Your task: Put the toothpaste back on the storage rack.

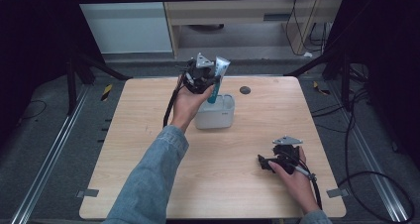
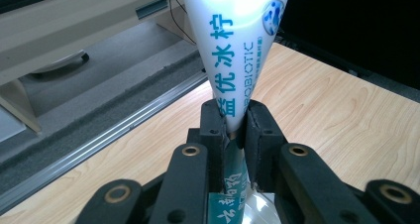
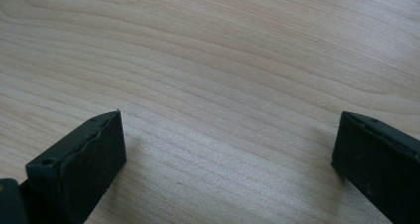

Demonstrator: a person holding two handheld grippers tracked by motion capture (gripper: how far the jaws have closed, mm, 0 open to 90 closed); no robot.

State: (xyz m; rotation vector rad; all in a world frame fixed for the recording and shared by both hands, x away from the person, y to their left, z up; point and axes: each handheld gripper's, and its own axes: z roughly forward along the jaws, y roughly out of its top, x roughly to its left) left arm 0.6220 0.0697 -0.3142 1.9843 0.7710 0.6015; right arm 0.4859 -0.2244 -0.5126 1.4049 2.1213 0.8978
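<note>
The wooden table (image 1: 218, 179) carries a white box (image 1: 216, 116) near its middle. Behind the box, to the right, a small dark round cap (image 1: 245, 90) sits in the tabletop.

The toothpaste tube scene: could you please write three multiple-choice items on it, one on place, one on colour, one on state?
1. Where is the toothpaste tube?
A. flat on the table
B. standing in the white container
C. on the floor

2. What colour is the tube's lettering?
A. red
B. black
C. teal

3. How is the right claw?
A. open, holding nothing
B. shut on a tube
C. shut on a cup

Answers: B, its lower end sits inside the container while the left claw pinches it; C, teal print shows on white; A, bare table lies between the jaws.
</note>
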